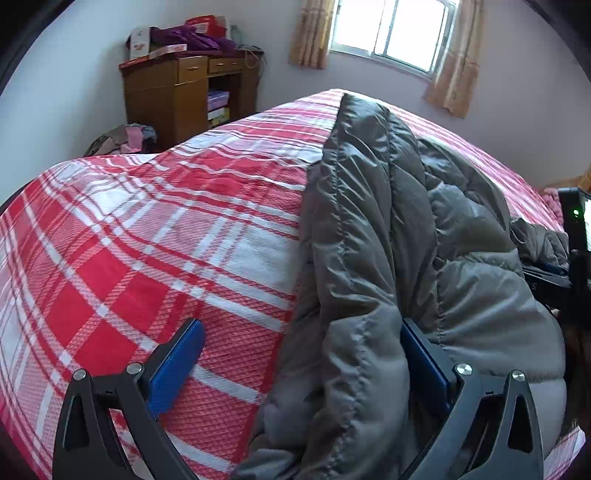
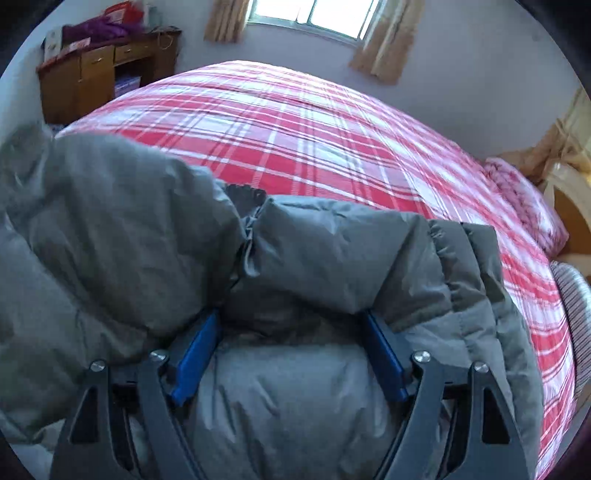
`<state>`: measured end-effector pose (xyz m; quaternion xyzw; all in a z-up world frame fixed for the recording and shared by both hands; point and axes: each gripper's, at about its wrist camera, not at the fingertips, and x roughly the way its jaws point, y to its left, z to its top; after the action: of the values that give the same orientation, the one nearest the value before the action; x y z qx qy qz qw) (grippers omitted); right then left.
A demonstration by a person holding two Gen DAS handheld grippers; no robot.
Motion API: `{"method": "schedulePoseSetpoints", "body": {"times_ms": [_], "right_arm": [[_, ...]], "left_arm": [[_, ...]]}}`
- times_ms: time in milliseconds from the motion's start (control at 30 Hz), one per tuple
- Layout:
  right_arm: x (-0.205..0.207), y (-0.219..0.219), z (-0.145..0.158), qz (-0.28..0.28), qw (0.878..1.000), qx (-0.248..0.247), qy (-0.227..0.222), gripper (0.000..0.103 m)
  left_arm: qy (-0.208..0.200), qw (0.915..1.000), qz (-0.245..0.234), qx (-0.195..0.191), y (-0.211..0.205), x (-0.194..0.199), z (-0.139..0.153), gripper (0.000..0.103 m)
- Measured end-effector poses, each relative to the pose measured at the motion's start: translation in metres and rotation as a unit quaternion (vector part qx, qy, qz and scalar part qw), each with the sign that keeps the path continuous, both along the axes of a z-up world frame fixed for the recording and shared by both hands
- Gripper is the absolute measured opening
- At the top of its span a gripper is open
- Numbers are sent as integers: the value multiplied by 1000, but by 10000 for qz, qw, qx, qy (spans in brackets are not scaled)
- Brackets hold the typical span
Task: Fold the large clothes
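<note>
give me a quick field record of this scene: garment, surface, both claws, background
garment: grey puffer coat, bunched lengthwise on the bed
surface: bed with red and white plaid cover
left claw: open, one finger on the cover, the other against the coat's edge
right claw: wide, padded coat fabric bulging between the fingers; grip unclear
background: wooden desk piled with boxes, curtained window
fold state: not yet a neat fold

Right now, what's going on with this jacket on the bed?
A person with two handheld grippers is folding a grey padded puffer jacket on a bed with a red-and-white plaid cover. The left gripper stands open at the jacket's edge. The right gripper straddles a puffy fold, jaws wide.
</note>
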<state>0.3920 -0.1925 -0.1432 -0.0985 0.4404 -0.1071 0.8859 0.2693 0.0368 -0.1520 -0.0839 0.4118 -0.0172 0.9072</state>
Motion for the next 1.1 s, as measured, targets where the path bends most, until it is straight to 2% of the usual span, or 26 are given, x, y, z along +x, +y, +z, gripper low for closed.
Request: {"method": "schedulePoseSetpoints", "body": {"times_ms": [100, 167, 233, 300, 333, 400, 467, 500, 600, 700, 833, 967, 1100], "right_arm": [[3, -5, -4, -14, 9999, 99, -7, 83], [1, -5, 0, 6, 9999, 159, 9, 83], [-15, -11, 13, 46, 9995, 301, -71, 82], [-36, -15, 28, 26, 9987, 369, -349, 83], [-63, -17, 40, 72, 9977, 302, -600, 83], [-100, -19, 49, 71, 9963, 136, -851, 92], [-138, -19, 48, 158, 9950, 58, -987, 93], [-152, -16, 44, 199, 9950, -8, -979, 93], [-170, -3, 14, 446, 9960, -247, -728, 92], [-169, -7, 2, 332, 9971, -44, -680, 92], [-167, 2, 4, 379, 9978, -181, -508, 89], [-169, 1, 4, 363, 9980, -184, -476, 85], [-179, 21, 3, 400, 9975, -308, -501, 79]], "left_arm": [[12, 10000, -81, 19, -1, 3, -1, 102], [-22, 9997, -218, -89, 0, 2, 1, 95], [-119, 9987, -436, -249, -1, -2, 3, 70], [-139, 9971, -610, -440, -3, -5, 5, 56], [-136, 9964, -646, -536, -3, -6, 4, 52], [-119, 9955, -648, -688, -4, -6, 5, 49], [-129, 9936, -717, -860, -4, -6, 6, 37], [-143, 9922, -781, -959, -6, -8, 7, 26], [-229, 9915, -847, -965, -11, -12, 16, 13], [-411, 9913, -893, -881, -11, -22, 31, 9], [-610, 9893, -904, -966, -2, -31, 48, 8], [-790, 9862, -966, -1085, 9, -48, 63, 8], [-953, 9847, -935, -1116, 22, -66, 81, 8]]}}
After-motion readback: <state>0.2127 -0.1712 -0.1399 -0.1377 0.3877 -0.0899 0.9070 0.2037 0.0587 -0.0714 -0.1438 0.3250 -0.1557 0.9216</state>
